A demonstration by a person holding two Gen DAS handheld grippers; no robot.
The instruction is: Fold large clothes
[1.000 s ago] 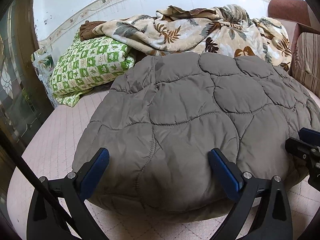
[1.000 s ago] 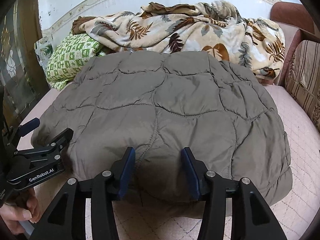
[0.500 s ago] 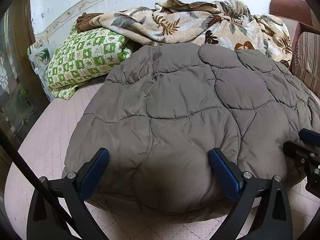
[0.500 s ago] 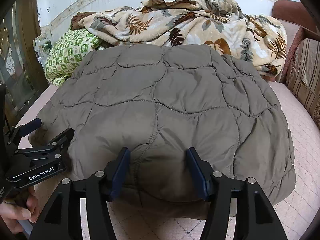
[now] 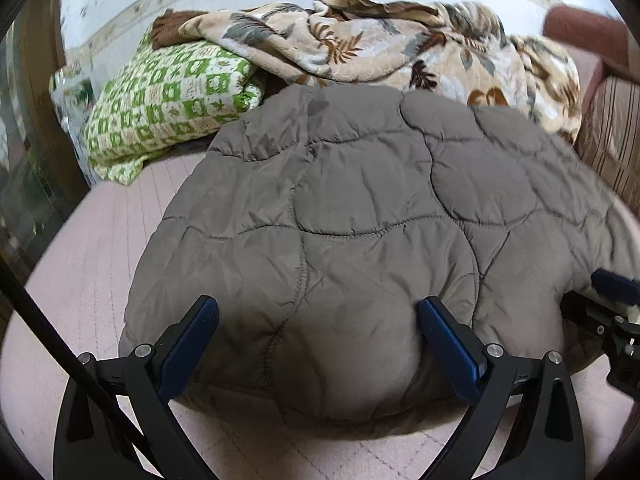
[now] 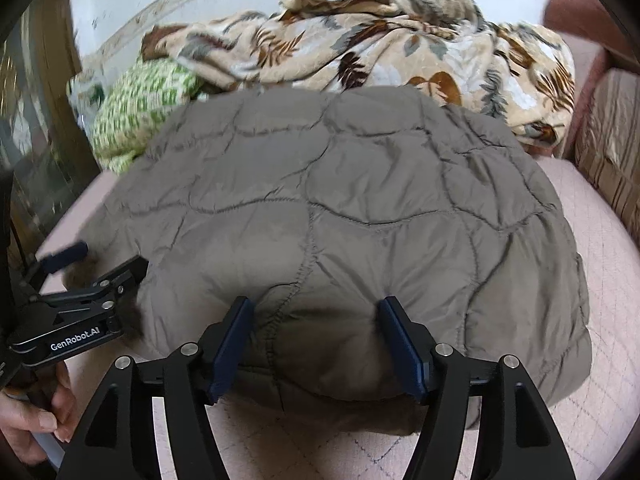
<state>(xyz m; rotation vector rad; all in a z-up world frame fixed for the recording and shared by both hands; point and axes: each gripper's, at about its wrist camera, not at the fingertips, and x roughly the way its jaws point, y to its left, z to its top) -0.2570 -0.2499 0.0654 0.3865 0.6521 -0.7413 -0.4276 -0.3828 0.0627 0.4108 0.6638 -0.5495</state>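
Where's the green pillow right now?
The green pillow sits far left in both views, behind the grey jacket's left corner, partly under the leaf-print blanket.

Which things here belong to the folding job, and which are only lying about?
Job:
- grey quilted padded jacket
- left gripper
- right gripper

Lying about:
- beige leaf-print fleece blanket
- green-and-white checked pillow
- brown striped cushion

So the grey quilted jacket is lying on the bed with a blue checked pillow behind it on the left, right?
Not quite. The grey quilted jacket does lie on the bed, but the checked pillow behind it on the left is green and white, not blue, as the left wrist view shows.
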